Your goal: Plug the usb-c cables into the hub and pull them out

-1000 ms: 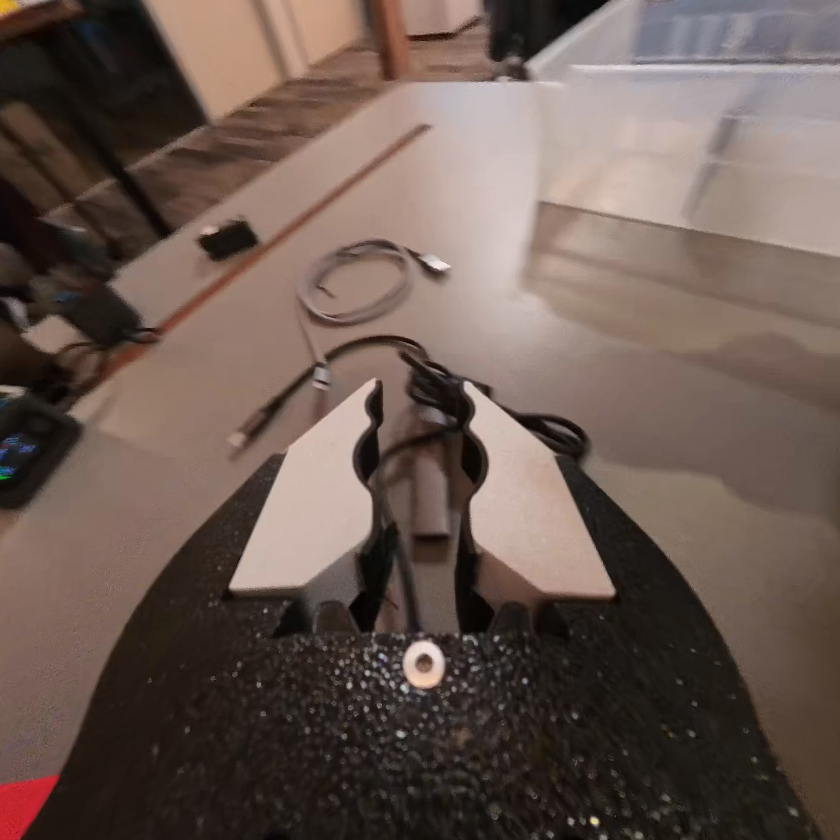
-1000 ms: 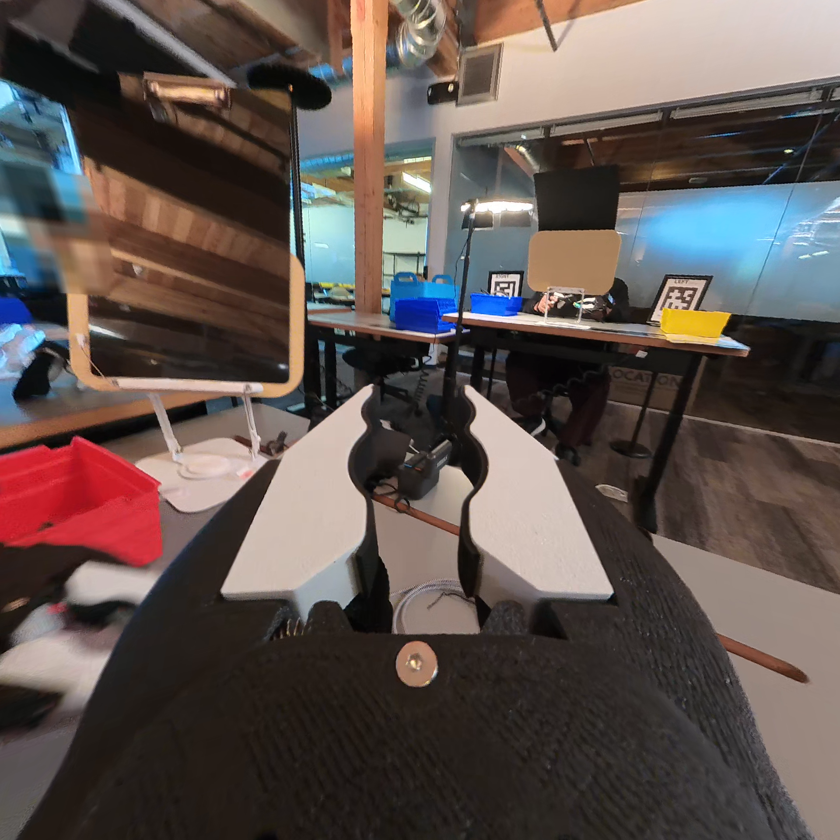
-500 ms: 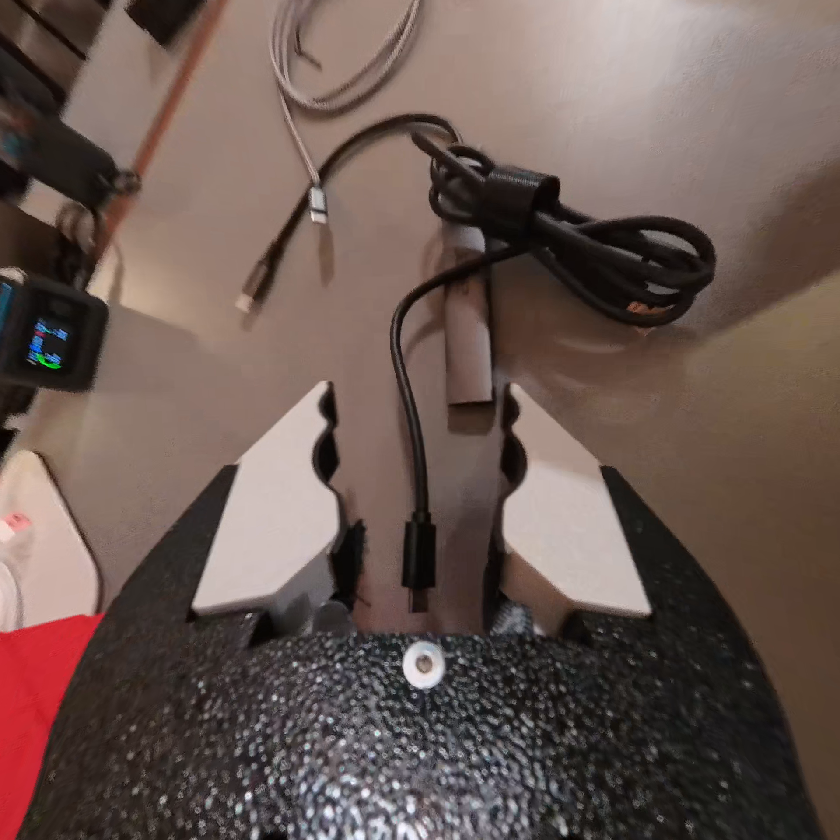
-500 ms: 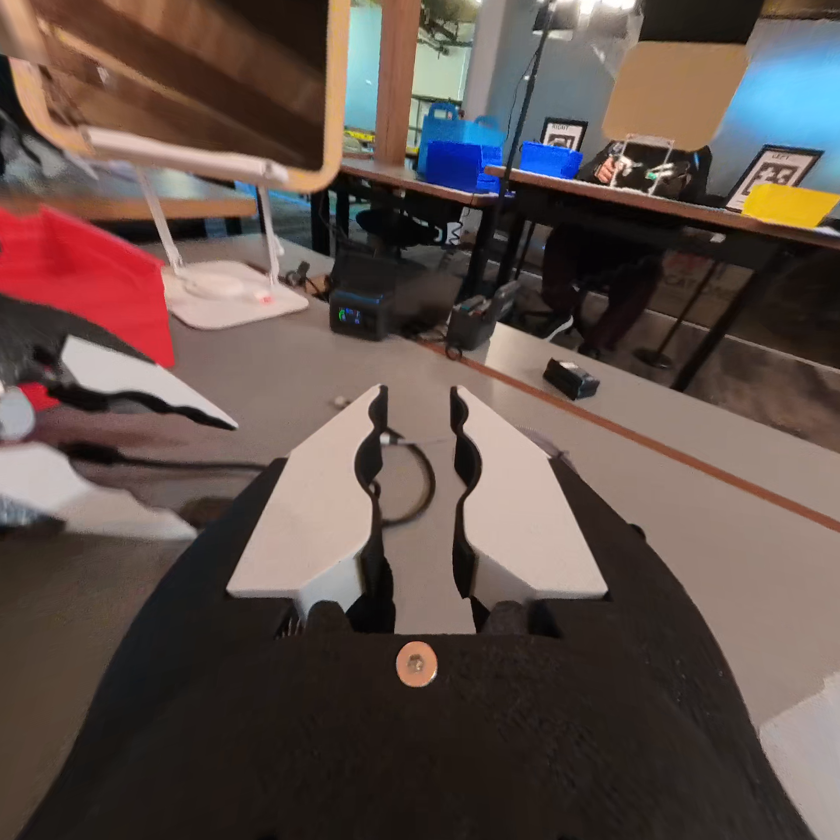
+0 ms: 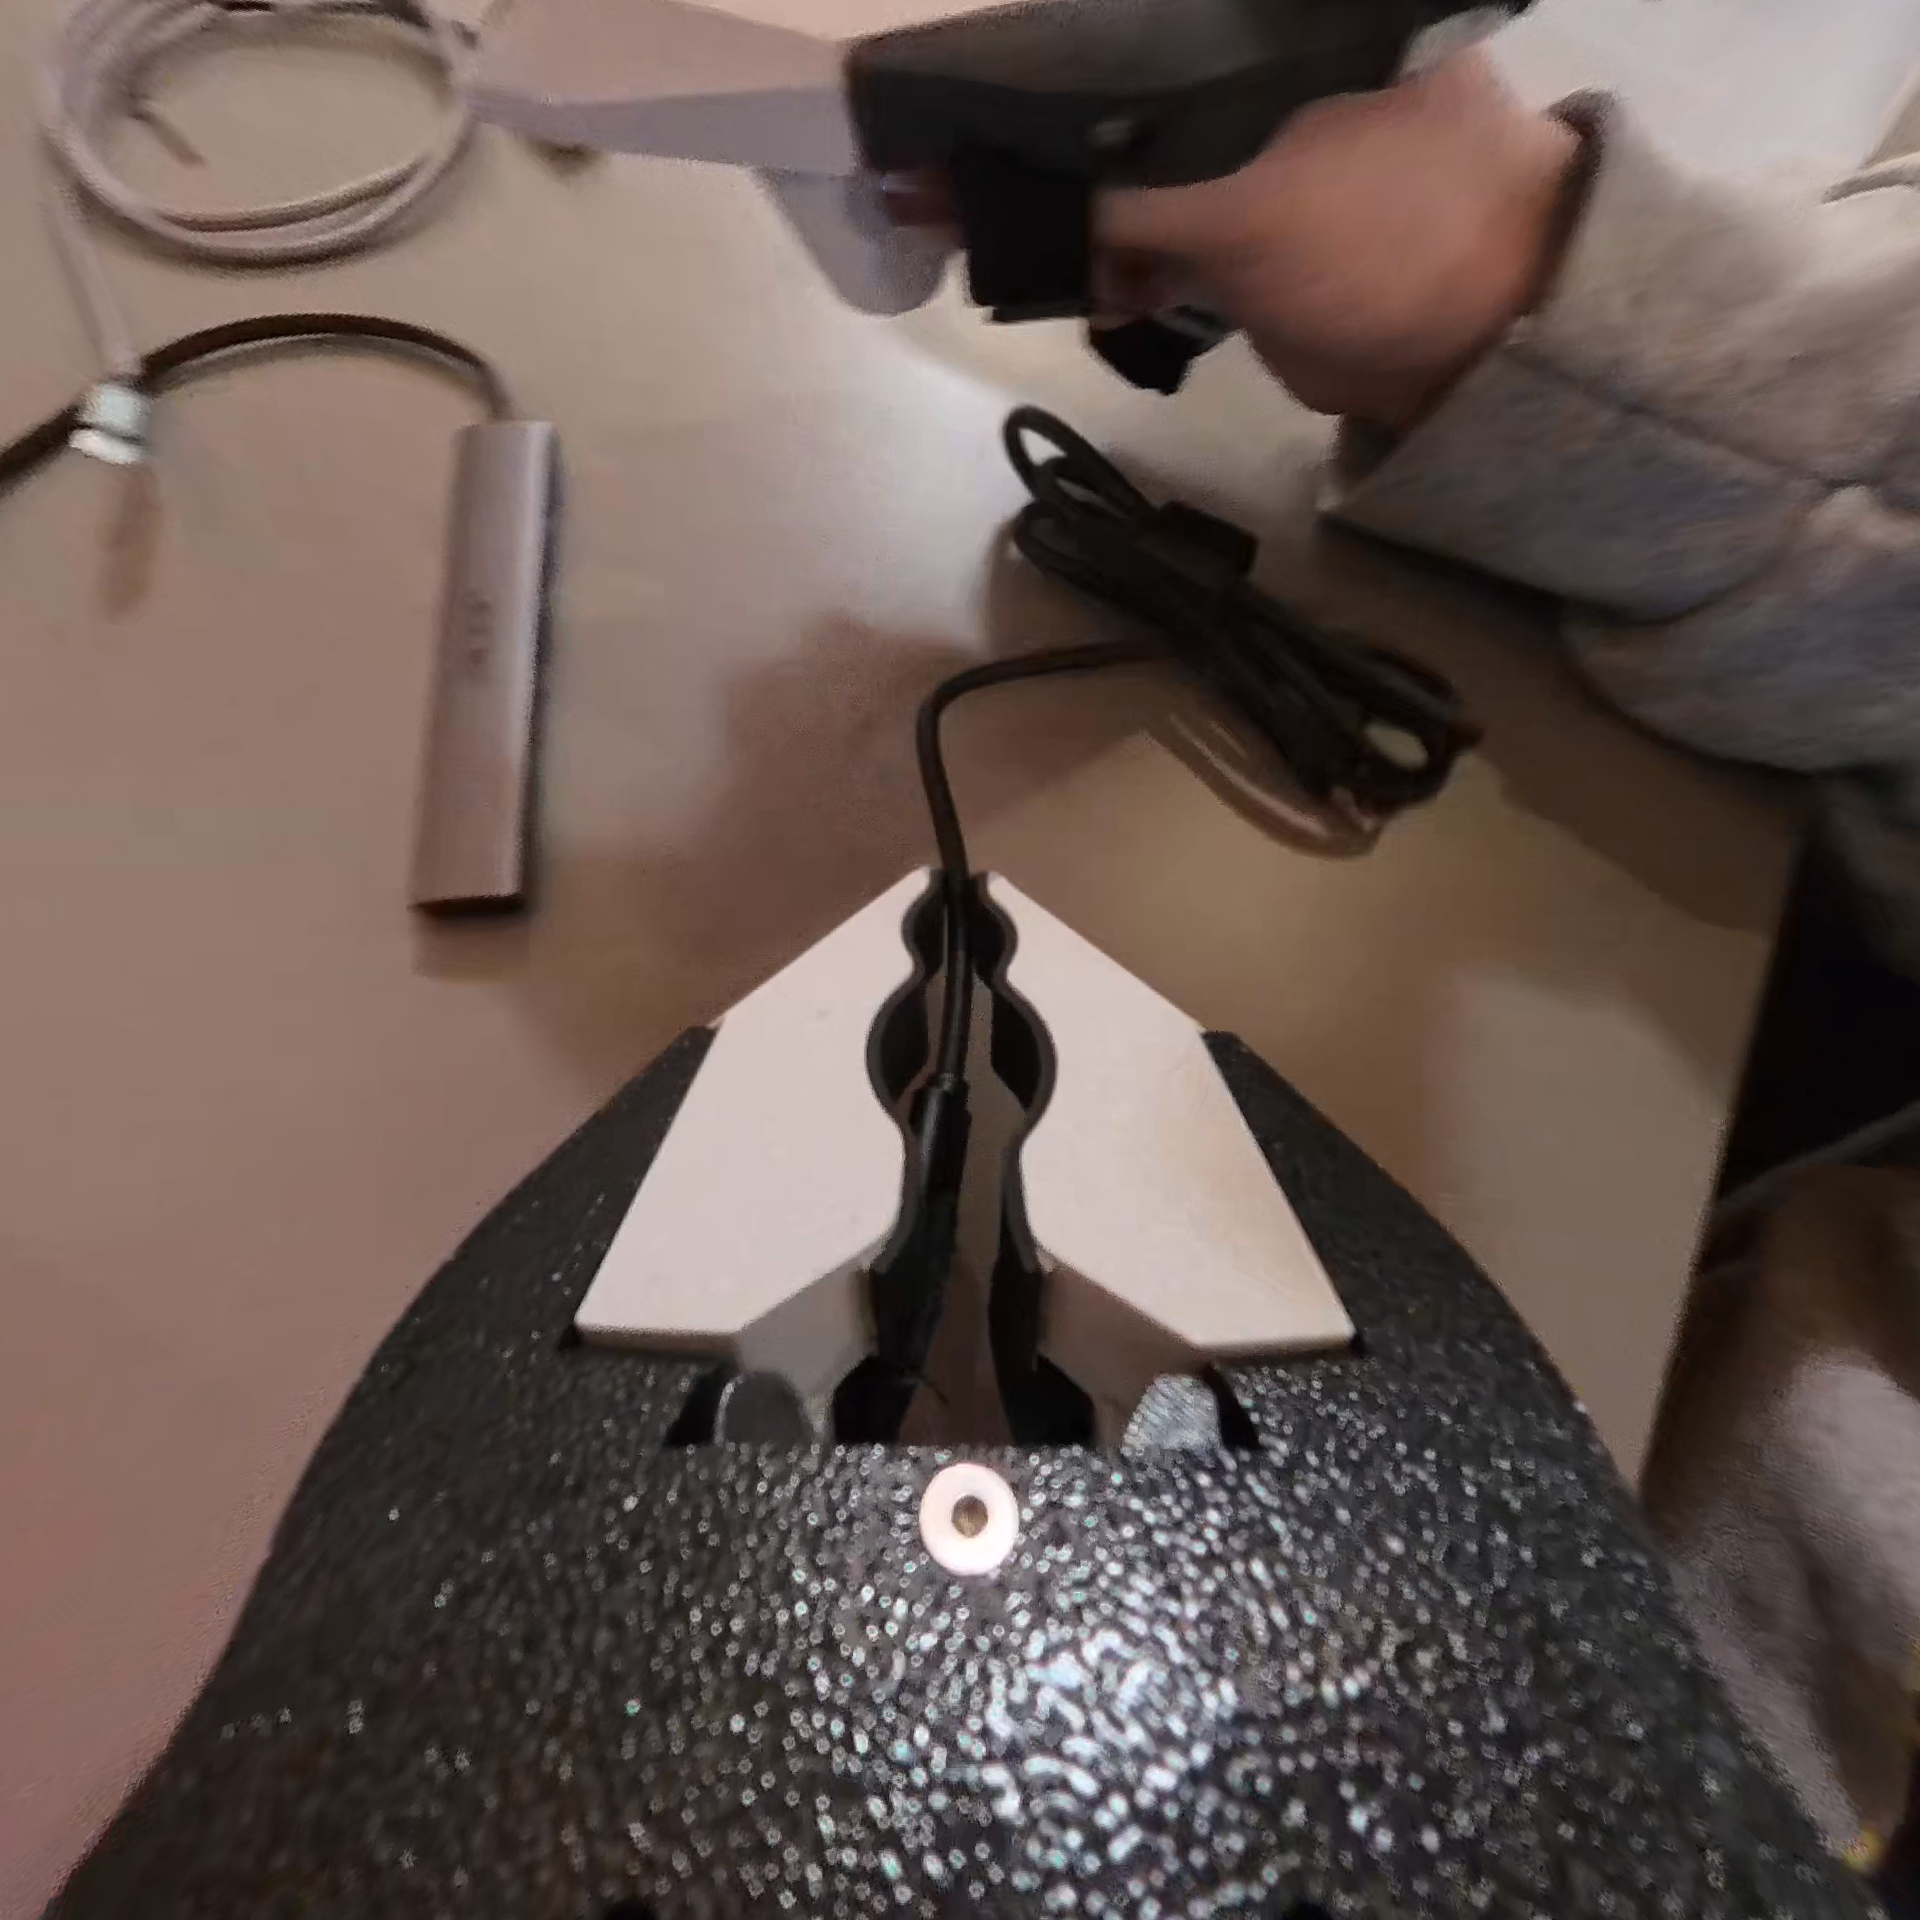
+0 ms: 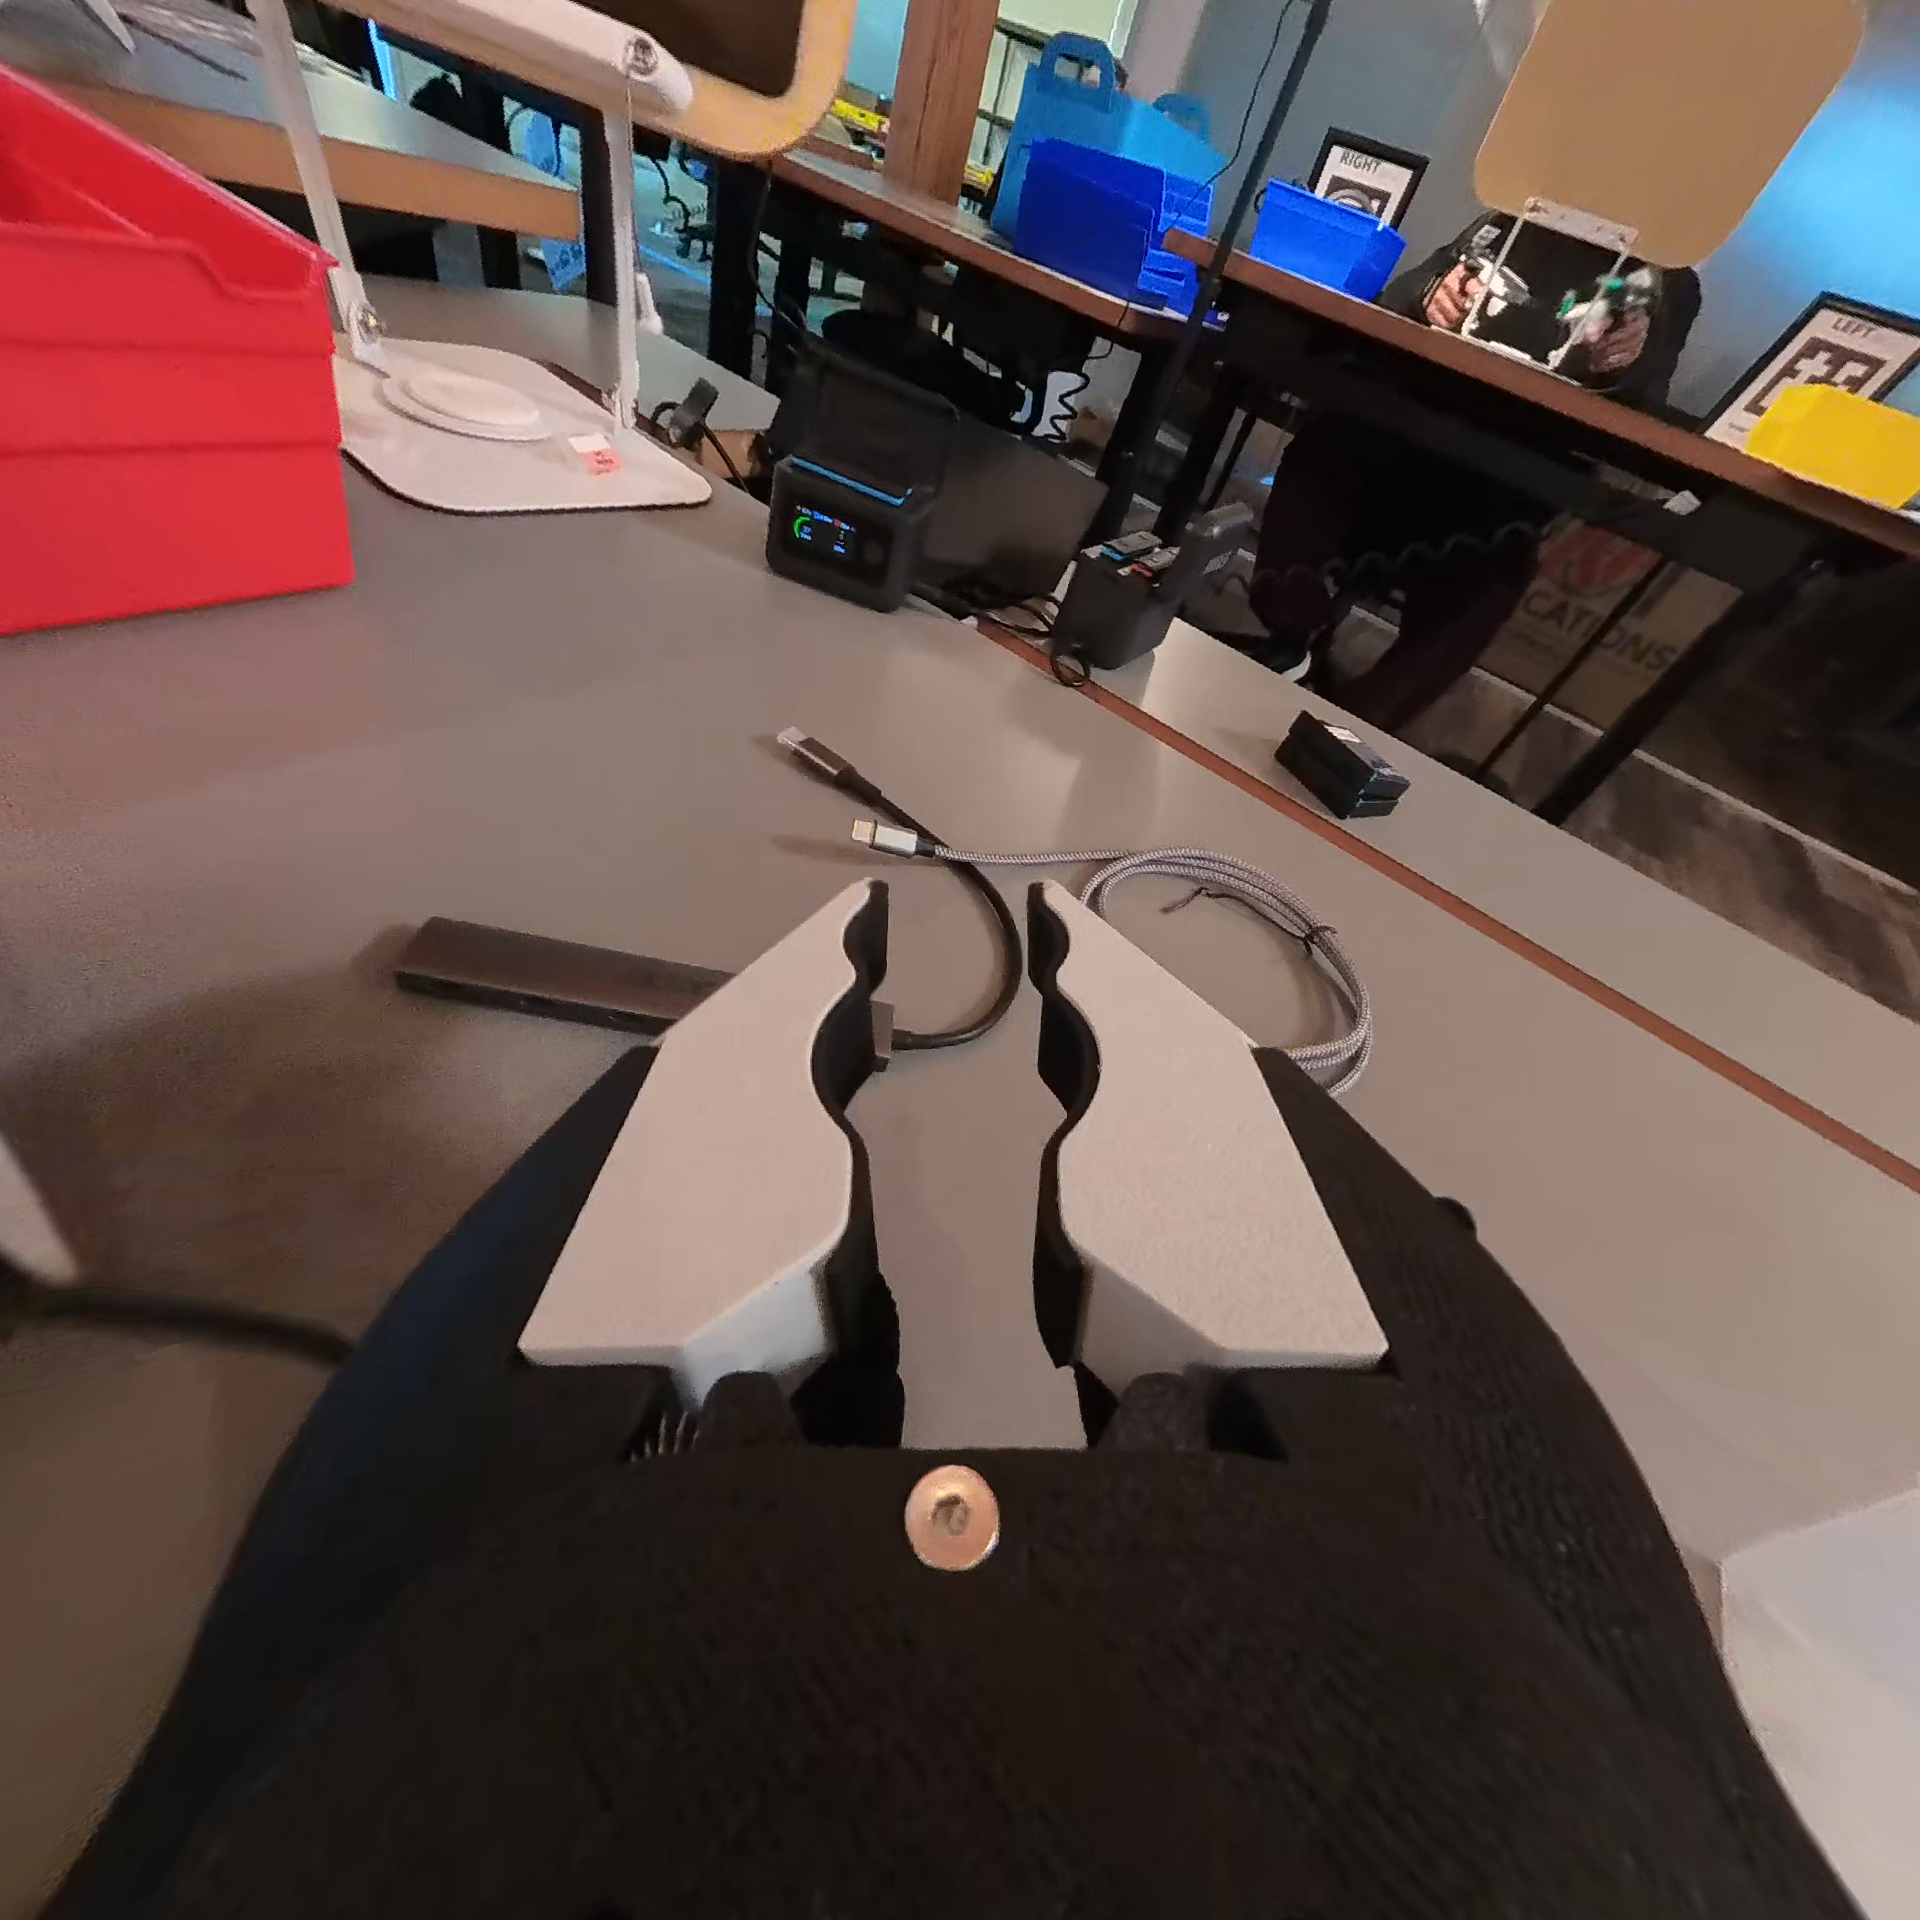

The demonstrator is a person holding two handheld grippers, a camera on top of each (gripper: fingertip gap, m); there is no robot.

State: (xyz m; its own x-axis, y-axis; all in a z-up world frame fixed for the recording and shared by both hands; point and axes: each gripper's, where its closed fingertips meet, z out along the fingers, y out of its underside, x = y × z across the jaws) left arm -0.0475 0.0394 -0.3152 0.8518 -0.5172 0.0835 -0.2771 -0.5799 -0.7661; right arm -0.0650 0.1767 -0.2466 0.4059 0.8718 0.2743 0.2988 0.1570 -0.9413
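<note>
My left gripper (image 5: 958, 883) is shut on a black USB-C cable (image 5: 940, 748). The cable leaves the fingertips and its plug (image 5: 930, 1164) lies back between the fingers. The rest of that cable is a tied black bundle (image 5: 1226, 623) on the table to the right. The grey hub (image 5: 483, 665) lies flat to the left, apart from my left gripper. In the right wrist view my right gripper (image 6: 956, 894) is open and holds nothing. It hovers over the hub's (image 6: 540, 977) cable end, with the hub's black lead (image 6: 997, 977) showing between the fingers.
A coiled grey braided cable (image 6: 1247, 904) lies beyond the hub, its silver plug (image 6: 883, 836) beside the lead's plug (image 6: 821, 753). A red bin (image 6: 156, 416), a white stand base (image 6: 499, 436) and a black unit with a screen (image 6: 852, 520) stand at the back. A sleeved arm (image 5: 1610, 468) reaches in.
My left gripper opened wide over the black cable's plug end, then shut on it and swung right, away from the hub. My right gripper came down toward the hub's cable end, its jaws still apart.
</note>
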